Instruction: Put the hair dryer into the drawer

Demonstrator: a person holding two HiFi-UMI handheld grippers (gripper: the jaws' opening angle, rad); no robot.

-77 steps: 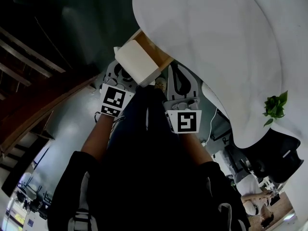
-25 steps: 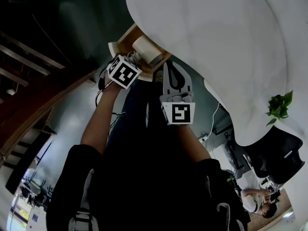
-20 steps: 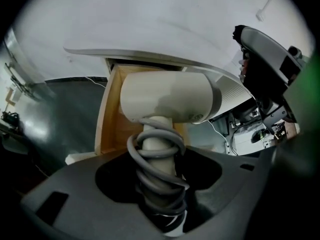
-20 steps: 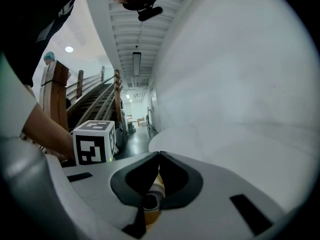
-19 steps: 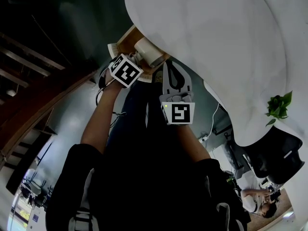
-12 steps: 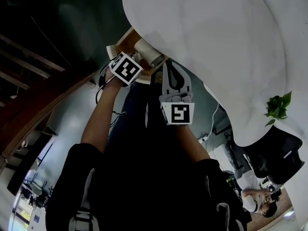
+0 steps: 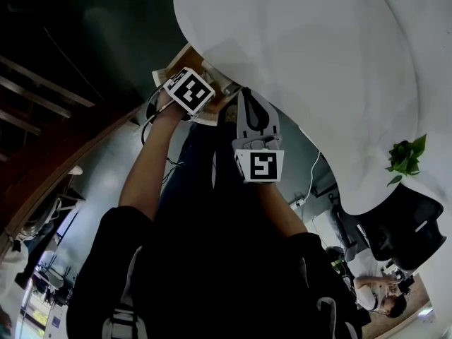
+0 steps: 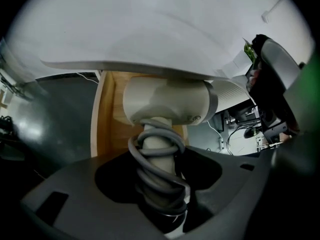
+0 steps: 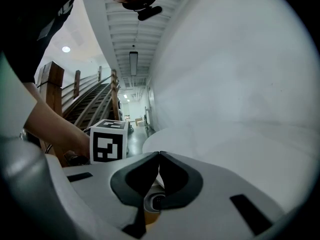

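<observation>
The cream hair dryer (image 8: 165, 101) has a grey cord wound round its handle (image 8: 157, 154). My left gripper (image 8: 159, 159) is shut on that handle and points steeply down, holding the dryer's body over the wooden floor of the open drawer (image 8: 107, 124). In the head view the left gripper's marker cube (image 7: 192, 90) sits at the drawer (image 7: 178, 56), and the dryer (image 7: 217, 83) is mostly hidden under the table's edge. My right gripper (image 7: 248, 94) hangs beside it, shut and empty. Its own view shows the jaws (image 9: 159, 156) closed and the dryer's nozzle (image 9: 156, 201) below them.
The white round tabletop (image 7: 318, 62) overhangs the drawer and fills the space above it (image 8: 150, 29). A green plant (image 7: 404, 157) stands at the table's right edge. Wooden stairs (image 9: 95, 104) run along the left. The person's legs (image 7: 212, 210) are below the grippers.
My left gripper has carried the hair dryer a little further under the table's edge, over the drawer, so less of the dryer shows in the head view. The right gripper has stayed still.
</observation>
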